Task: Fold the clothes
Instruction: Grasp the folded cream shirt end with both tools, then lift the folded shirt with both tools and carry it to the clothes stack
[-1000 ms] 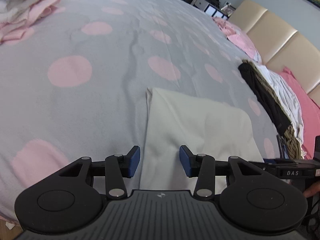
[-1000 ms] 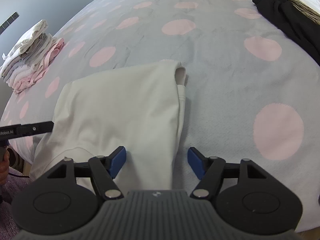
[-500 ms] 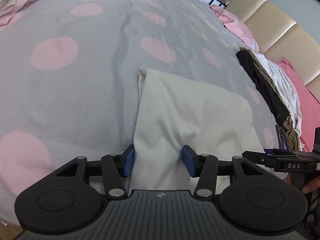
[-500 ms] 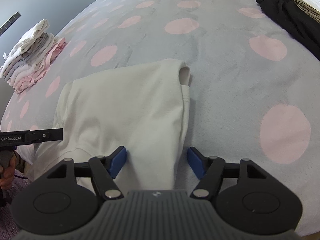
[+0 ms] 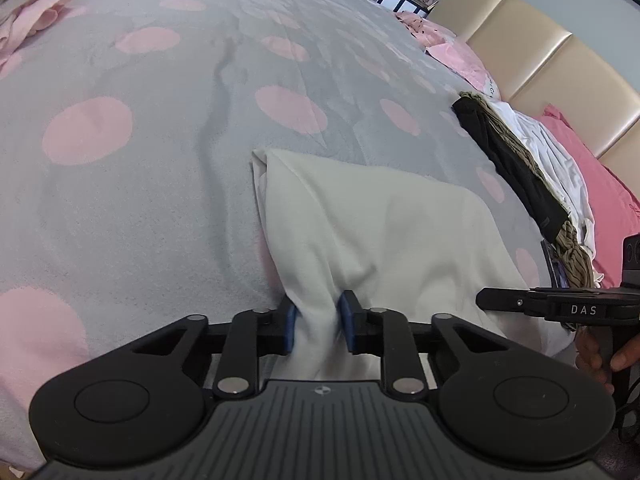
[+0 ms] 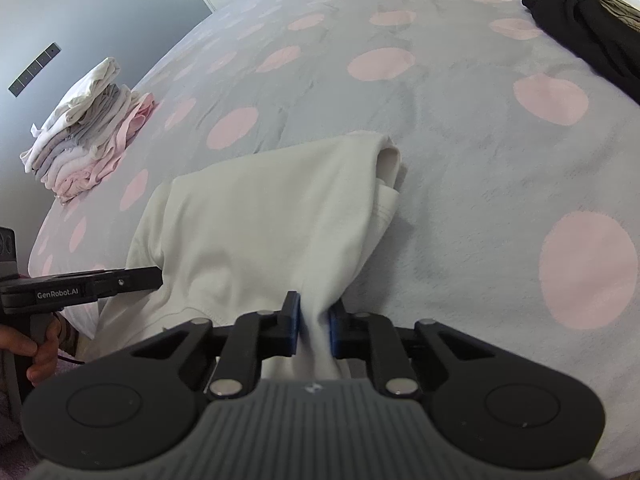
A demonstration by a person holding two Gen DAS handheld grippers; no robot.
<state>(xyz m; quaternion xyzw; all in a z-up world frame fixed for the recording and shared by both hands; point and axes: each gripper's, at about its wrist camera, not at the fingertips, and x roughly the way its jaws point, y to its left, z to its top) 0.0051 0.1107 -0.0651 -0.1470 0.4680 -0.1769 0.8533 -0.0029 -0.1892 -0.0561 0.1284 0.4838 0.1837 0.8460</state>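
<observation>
Now both grippers tilt down at the near bed edge, left gripper and right gripper just clamped on bunched corners of the cream garment, apparently folded, stretching ahead.

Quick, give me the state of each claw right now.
Left claw: just closed, shut on the near edge of the white garment.
Right claw: just closed, shut on the same garment's near edge.
</observation>
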